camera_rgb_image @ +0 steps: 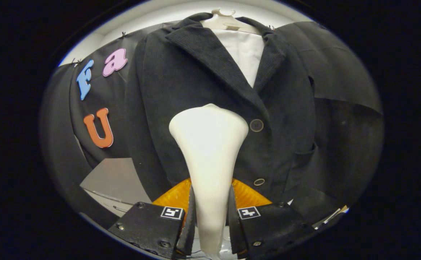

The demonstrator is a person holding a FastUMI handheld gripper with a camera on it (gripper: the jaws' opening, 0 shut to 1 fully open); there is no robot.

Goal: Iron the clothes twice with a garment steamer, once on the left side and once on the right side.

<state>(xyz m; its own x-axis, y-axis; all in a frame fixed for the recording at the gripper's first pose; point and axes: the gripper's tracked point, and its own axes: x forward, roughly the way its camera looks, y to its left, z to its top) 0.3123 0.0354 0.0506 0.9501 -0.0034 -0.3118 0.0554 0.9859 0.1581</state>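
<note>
**steam_newbie:** Steamer (209, 144) question. The gripper (210, 220) has both fingers (188, 224) clamped on the white steamer's narrow handle, one on each side, so the grip looks solid. Its wide head points up at the jacket (203, 79) and sits just left of the button line, over the lower chest. Which pass would you say this is?

**pressed4time:** Can't tell which pass it counts as. My guess is it's mid-stroke on one front panel, close to the middle. I can't say if the head actually touches the cloth or just hovers in front of it. Next move calls for keeping the head flat to the fabric, running it along that panel, then shifting across the buttons (256, 125) to the other side.

**steam_newbie:** And the jacket itself?

**pressed4time:** Dark, finely ribbed blazer, corduroy-ish, hanging on a pale hanger (224, 20) against the black booth cloth (340, 90), with a white lining or shirt (246, 54) showing between the lapels. Two buttons visible, one pocket on the far panel. It hangs fairly smooth, with no deep creases I can pick out.
</note>
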